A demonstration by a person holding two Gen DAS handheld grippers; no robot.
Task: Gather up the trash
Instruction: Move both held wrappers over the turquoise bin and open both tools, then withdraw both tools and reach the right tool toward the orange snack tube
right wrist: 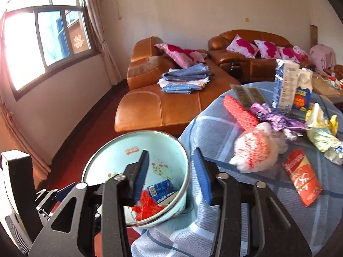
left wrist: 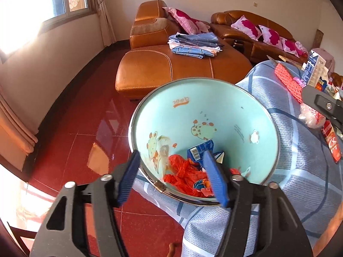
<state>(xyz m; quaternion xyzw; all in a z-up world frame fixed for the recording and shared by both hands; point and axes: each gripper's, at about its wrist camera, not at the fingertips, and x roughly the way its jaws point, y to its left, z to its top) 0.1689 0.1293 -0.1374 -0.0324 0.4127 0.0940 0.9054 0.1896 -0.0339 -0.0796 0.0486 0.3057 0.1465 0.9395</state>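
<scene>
Both the left gripper [left wrist: 171,177] and right gripper [right wrist: 172,173], jaws parted and empty, are straddling the basin [left wrist: 246,115] rim at lower centre, risking tipping it off the table [right wrist: 214,128] edge.

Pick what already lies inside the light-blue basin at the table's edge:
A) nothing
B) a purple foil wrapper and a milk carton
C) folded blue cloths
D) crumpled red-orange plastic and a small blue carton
D: in the left wrist view the basin holds crumpled red-orange plastic and a small blue carton.
</scene>
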